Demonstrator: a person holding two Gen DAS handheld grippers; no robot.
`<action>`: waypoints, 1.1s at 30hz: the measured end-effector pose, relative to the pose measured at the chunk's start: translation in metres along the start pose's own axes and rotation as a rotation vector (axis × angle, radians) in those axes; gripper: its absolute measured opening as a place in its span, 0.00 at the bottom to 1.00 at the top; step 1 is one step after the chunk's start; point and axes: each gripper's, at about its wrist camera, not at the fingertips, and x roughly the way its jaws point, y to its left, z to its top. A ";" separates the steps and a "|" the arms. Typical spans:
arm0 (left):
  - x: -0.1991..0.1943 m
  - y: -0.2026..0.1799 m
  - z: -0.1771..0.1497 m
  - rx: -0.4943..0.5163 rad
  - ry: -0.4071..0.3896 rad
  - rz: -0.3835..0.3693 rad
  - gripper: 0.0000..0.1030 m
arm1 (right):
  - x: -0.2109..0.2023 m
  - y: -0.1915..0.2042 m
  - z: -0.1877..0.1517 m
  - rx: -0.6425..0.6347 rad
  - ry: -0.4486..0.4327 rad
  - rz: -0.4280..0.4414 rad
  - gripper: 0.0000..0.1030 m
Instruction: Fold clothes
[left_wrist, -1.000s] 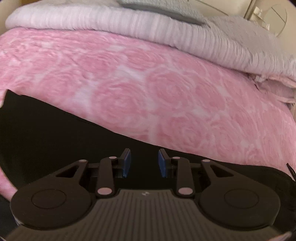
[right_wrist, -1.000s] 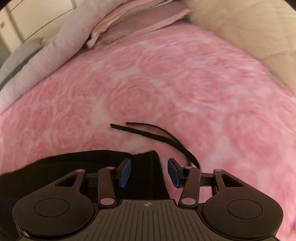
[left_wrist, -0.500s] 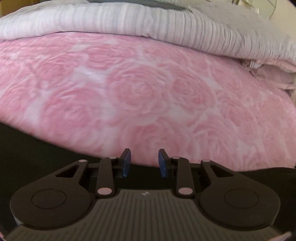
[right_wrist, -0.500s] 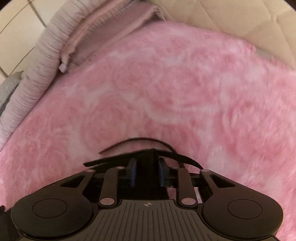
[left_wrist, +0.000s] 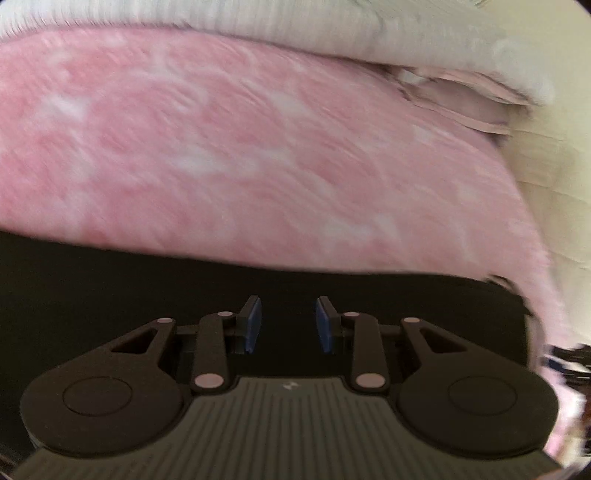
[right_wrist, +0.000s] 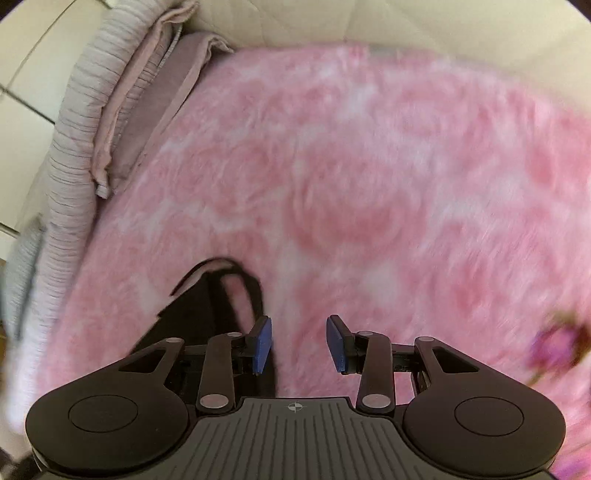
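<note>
A black garment (left_wrist: 110, 288) lies flat on the pink rose-pattern blanket (left_wrist: 258, 147). In the left wrist view it fills the lower part of the frame. My left gripper (left_wrist: 288, 325) is open, just above the garment, with nothing between its blue pads. In the right wrist view a corner of the black garment (right_wrist: 199, 314) with thin black straps (right_wrist: 251, 284) lies to the left of my right gripper (right_wrist: 299, 341). The right gripper is open and empty over the blanket (right_wrist: 369, 184).
Folded grey-white and pale pink bedding (left_wrist: 258, 29) is stacked along the far edge of the blanket; it also shows in the right wrist view (right_wrist: 110, 110). A cream quilted surface (right_wrist: 406, 26) lies beyond. Something purple and blurred (right_wrist: 557, 347) sits at the right edge.
My right gripper closed on the garment's strapped corner half a second ago, and now stands open with the corner lying to its left. The left gripper stayed open and shifted over the garment.
</note>
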 end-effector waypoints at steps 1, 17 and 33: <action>0.000 -0.002 -0.003 -0.022 0.013 -0.025 0.26 | 0.007 -0.001 0.001 0.016 0.011 0.029 0.37; 0.013 0.037 0.000 -0.323 0.026 -0.090 0.26 | 0.068 0.017 0.015 -0.162 0.095 0.058 0.02; -0.073 0.100 -0.056 -0.439 -0.050 -0.088 0.26 | -0.028 0.141 -0.148 -0.811 0.478 0.417 0.38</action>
